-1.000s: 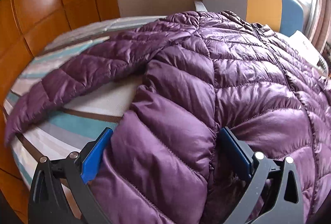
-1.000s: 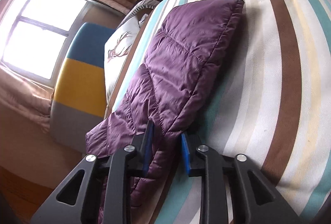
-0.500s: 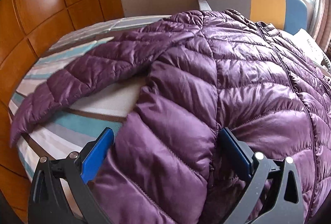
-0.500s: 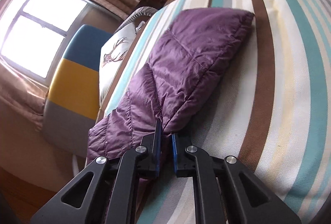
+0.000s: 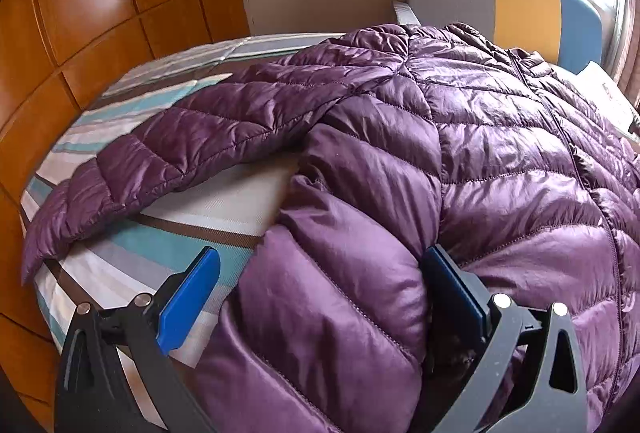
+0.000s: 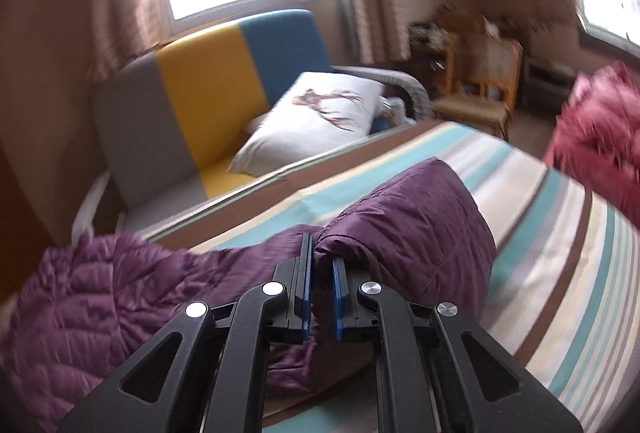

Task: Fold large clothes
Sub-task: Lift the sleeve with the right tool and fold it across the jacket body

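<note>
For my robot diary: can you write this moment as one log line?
right gripper: shut on sleeve | left gripper: open around jacket hem | bed: striped

We find the jacket (image 5: 460, 161) spread on the bed (image 5: 132, 253), one sleeve (image 5: 168, 153) stretched left across the cover and the body to its right. The left gripper (image 5: 320, 297) straddles the near hem; the right gripper (image 6: 320, 293) sits at the fold of the other sleeve (image 6: 420, 225). Behind the bed stands a sofa (image 6: 200, 85) with a pillow (image 6: 320, 117) on its seat, and a chair (image 6: 476, 81) to its right.
</note>
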A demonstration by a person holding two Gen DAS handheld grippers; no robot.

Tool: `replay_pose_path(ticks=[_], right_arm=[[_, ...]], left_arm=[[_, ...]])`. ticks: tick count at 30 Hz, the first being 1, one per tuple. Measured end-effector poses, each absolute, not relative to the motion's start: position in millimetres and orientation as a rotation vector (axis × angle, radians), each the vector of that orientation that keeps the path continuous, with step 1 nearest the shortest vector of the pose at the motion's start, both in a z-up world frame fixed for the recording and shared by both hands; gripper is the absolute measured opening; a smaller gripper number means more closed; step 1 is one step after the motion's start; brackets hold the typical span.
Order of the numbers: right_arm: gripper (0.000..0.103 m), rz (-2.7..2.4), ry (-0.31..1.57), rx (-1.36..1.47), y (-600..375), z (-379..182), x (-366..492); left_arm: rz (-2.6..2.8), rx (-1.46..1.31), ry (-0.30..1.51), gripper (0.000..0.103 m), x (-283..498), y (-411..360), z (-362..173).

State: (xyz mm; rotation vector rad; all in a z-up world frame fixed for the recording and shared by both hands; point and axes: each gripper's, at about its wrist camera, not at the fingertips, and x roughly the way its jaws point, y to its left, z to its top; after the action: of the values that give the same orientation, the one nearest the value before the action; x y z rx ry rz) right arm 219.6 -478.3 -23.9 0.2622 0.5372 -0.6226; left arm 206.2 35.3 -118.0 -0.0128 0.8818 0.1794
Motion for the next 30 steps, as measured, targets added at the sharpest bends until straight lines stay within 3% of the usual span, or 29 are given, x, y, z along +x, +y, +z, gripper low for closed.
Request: replay_pose_path(ticks=[18, 28, 30], right_arm=[[0.009, -0.142, 0.554, -0.72, -201.9, -81.0, 279.7], [0.009, 0.104, 0.526, -0.968, -157.2, -111.4, 245.8], [0.019, 0.112, 0.579, -0.9, -160.6, -104.2, 249.7]], left_arm=[[0.146, -0.089, 0.892, 0.101, 208.7, 47.1, -124.7], [0.145, -0.091, 0.892, 0.101, 208.4, 47.8, -124.9], [0.144, -0.092, 0.892, 0.101, 208.5, 48.0, -125.2]])
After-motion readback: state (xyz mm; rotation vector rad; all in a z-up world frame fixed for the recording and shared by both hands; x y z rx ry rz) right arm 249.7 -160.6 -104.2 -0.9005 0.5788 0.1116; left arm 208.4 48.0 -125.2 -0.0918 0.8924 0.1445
